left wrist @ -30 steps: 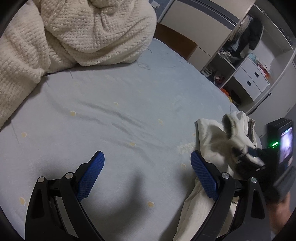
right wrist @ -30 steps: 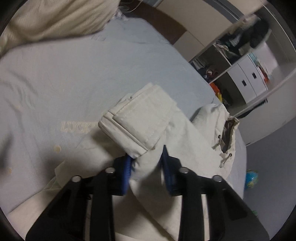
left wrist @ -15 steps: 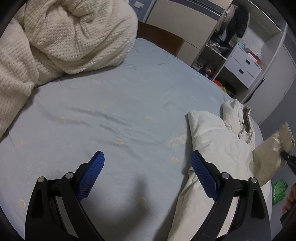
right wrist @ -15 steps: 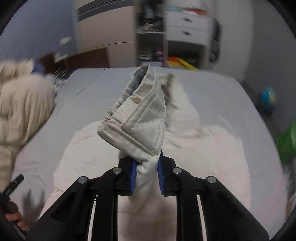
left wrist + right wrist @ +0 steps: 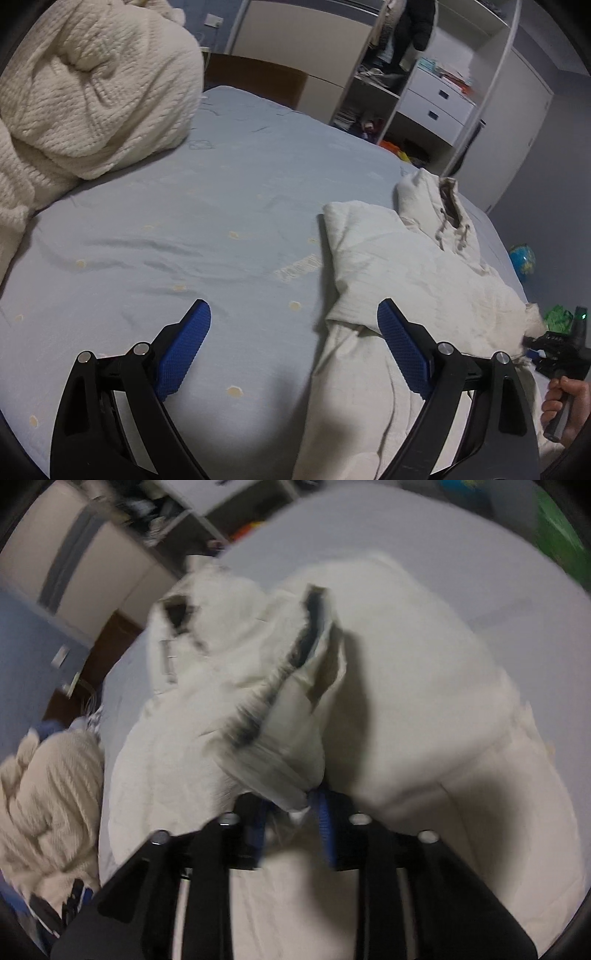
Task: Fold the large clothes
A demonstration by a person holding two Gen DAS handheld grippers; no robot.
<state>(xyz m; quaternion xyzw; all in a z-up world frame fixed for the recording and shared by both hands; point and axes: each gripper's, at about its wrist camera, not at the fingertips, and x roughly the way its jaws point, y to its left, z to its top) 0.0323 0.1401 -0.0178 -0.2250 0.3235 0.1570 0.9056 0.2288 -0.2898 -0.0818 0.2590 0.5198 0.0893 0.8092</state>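
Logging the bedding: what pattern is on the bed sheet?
Pale blue sheet scattered with small cream dots; clearest in the left wrist view.

Frame motion-blurred. Right gripper (image 5: 293, 814), blue pads close together, pinching a sleeve cuff (image 5: 280, 705) of the cream hoodie (image 5: 424, 686); cuff stands up from the fingers, its dark opening facing the camera. Rest of the hoodie lies spread on the light blue bed (image 5: 406, 535), hood (image 5: 177, 616) toward the far left side, body running toward the bed's right edge. Knitted cream blanket (image 5: 48, 797) bunched at the bed's left edge. Wardrobe with shelves (image 5: 122, 542) beyond the far edge. Green object (image 5: 557, 535) at top right, too blurred to identify.
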